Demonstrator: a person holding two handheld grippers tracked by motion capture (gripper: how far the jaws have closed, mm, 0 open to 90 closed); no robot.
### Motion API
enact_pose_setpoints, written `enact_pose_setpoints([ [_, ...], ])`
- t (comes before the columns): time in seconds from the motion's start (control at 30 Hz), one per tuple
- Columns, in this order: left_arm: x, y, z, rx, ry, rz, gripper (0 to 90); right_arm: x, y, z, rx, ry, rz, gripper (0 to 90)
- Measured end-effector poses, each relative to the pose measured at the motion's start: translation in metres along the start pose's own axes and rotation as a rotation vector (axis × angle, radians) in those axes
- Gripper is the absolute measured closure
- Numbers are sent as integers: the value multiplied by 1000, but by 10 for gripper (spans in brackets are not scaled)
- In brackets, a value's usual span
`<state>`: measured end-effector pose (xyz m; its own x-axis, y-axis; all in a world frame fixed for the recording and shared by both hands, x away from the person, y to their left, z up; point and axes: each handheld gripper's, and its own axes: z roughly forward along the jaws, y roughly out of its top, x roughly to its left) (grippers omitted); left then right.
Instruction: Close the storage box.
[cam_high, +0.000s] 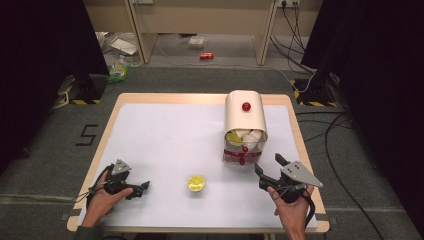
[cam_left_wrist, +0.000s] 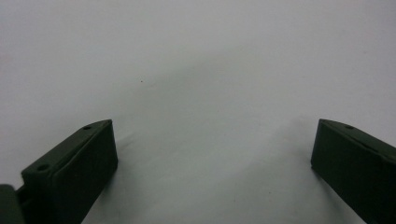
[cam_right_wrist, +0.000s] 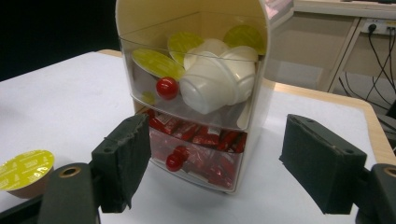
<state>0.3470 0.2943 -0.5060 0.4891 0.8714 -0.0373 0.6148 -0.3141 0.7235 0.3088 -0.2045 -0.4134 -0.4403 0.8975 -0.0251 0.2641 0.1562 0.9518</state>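
With both the left gripper (cam_high: 145, 186) and right gripper (cam_high: 267, 167) empty and spread, one yellow-lidded capsule (cam_high: 196, 183) waits left of the drawer box (cam_high: 245, 125), not yet stowed.

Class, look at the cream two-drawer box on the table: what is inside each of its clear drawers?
Upper drawer: white pods with yellow-green lids. Lower drawer: red sachets. Anything behind them is hidden.

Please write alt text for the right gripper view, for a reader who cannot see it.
A cream drawer box stands on the white table before the open right gripper; its upper drawer holds yellow-lidded capsules, the lower one red sachets. One loose capsule sits at left.
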Motion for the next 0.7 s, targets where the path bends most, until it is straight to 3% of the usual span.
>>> enact_pose_setpoints([
  [0.7, 0, 0, 0, 0, 1, 0, 0, -17, -17, -12, 55, -48, 5, 188],
])
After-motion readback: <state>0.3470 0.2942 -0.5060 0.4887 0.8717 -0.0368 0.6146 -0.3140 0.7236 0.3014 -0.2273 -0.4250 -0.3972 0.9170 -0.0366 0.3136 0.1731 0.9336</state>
